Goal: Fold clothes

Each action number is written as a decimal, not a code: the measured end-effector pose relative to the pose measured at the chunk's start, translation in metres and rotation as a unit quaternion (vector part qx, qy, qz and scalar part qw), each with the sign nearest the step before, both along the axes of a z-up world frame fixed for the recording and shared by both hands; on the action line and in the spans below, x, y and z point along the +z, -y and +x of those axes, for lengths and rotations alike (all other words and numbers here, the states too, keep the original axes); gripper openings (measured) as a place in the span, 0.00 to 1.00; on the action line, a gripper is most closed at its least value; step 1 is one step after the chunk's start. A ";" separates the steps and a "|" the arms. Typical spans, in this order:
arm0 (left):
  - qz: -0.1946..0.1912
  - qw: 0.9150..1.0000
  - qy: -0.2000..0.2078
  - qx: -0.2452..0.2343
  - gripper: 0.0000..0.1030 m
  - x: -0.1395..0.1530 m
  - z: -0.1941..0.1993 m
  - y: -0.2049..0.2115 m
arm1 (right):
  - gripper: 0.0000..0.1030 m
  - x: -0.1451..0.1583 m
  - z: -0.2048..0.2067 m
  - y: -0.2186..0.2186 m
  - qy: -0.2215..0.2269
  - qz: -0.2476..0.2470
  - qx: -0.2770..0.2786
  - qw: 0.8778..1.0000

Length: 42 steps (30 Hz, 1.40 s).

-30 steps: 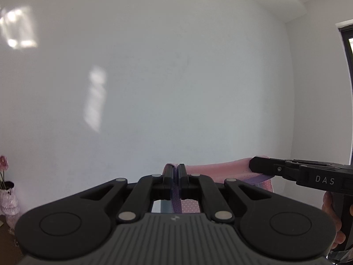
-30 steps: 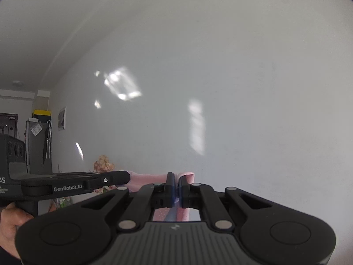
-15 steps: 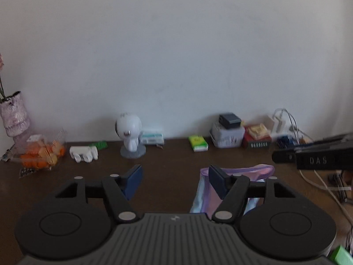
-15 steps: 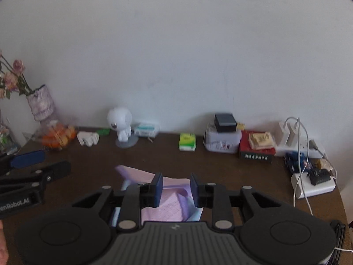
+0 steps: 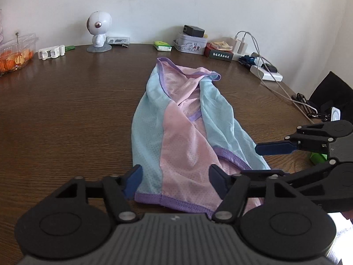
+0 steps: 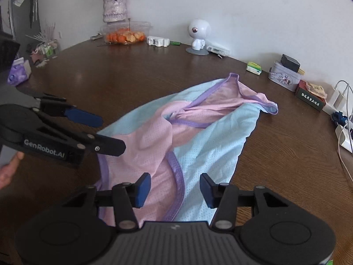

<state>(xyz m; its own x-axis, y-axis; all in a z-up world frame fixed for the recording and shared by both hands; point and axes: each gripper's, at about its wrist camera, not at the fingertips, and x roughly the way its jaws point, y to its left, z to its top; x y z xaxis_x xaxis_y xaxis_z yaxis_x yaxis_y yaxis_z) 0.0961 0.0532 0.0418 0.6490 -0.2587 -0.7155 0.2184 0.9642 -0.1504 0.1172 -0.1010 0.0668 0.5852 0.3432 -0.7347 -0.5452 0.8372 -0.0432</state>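
Note:
A pink and light-blue mesh garment (image 5: 185,123) with purple trim lies stretched out on the brown wooden table (image 5: 66,110), running away from me. My left gripper (image 5: 174,182) is open over its near hem, which lies between the fingers. The same garment (image 6: 198,132) shows in the right wrist view, where my right gripper (image 6: 175,190) is open above the near purple-edged part. The right gripper (image 5: 271,161) reaches in from the right in the left wrist view, and the left gripper (image 6: 97,132) reaches in from the left in the right wrist view. Neither gripper holds the cloth.
Along the wall stand a white toy figure (image 5: 98,31), a tin (image 5: 190,44) with a black box on it, a dark red box (image 5: 219,54), a power strip with cables (image 5: 265,71) and a tub of orange fruit (image 6: 126,33). A flower vase (image 6: 114,8) stands at the back left.
Both grippers were shut on the lifted garment facing the wall. They tipped down, opened and let it go; it now lies flat on the table.

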 end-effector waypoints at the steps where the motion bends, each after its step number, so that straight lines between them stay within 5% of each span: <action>1: 0.009 1.000 -0.006 0.000 0.38 -0.004 0.005 0.002 | 0.40 -0.003 0.005 -0.001 0.008 0.009 -0.007 1.000; 5: -0.004 1.000 -0.007 0.013 0.16 -0.009 0.016 -0.002 | 0.37 -0.012 0.024 -0.006 0.007 0.025 -0.017 1.000; 7: -0.018 1.000 0.003 0.025 0.04 -0.004 0.016 -0.008 | 0.16 -0.017 0.029 -0.006 0.005 0.027 -0.023 0.999; 9: -0.031 0.999 0.012 0.037 0.02 0.002 0.017 -0.014 | 0.06 -0.018 0.033 0.000 0.011 0.037 -0.044 0.998; 16: -0.075 0.993 0.040 0.082 0.02 0.019 0.024 -0.033 | 0.06 0.013 0.042 0.088 0.065 0.105 -0.209 0.970; 19: -0.086 0.989 0.043 0.112 0.08 0.020 0.033 -0.040 | 0.11 0.006 0.048 0.119 0.044 0.094 -0.262 0.959; 21: -0.078 0.986 0.036 0.144 0.33 0.019 0.026 -0.046 | 0.17 0.005 0.038 0.127 0.047 0.075 -0.284 0.955; 22: -0.072 0.987 0.026 0.142 0.54 0.020 0.018 -0.047 | 0.22 0.008 0.026 0.126 0.056 0.069 -0.277 0.957; 23: -0.066 0.989 0.023 0.129 0.60 0.022 0.005 -0.046 | 0.29 0.011 0.011 0.123 0.066 0.069 -0.260 0.961; 25: -0.065 0.993 0.037 0.096 0.62 0.026 -0.023 -0.038 | 0.46 0.013 -0.023 0.113 0.066 0.087 -0.194 0.975; 29: -0.071 0.997 0.015 -0.036 0.62 0.018 -0.063 0.003 | 0.43 -0.001 -0.061 0.085 -0.012 0.118 -0.100 0.988; 32: -0.070 0.993 0.001 -0.091 0.62 0.002 -0.072 0.030 | 0.43 -0.007 -0.078 0.065 -0.013 0.114 -0.059 0.992; 36: -0.039 0.996 -0.029 -0.076 0.41 -0.018 -0.068 0.041 | 0.42 -0.015 -0.088 0.040 0.027 0.043 -0.036 0.998; 37: -0.037 0.996 -0.026 -0.073 0.31 -0.021 -0.070 0.039 | 0.25 -0.018 -0.091 0.035 0.038 0.027 -0.036 0.998; 38: -0.036 0.997 -0.023 -0.062 0.08 -0.023 -0.071 0.036 | 0.10 -0.020 -0.092 0.033 0.049 0.020 -0.046 0.998; 39: -0.037 0.998 -0.020 -0.041 0.03 -0.024 -0.071 0.031 | 0.02 -0.020 -0.093 0.034 0.061 0.018 -0.061 0.996; 42: -0.042 0.999 -0.009 0.018 0.03 -0.026 -0.071 0.015 | 0.01 -0.013 -0.091 0.057 0.055 0.090 -0.133 0.985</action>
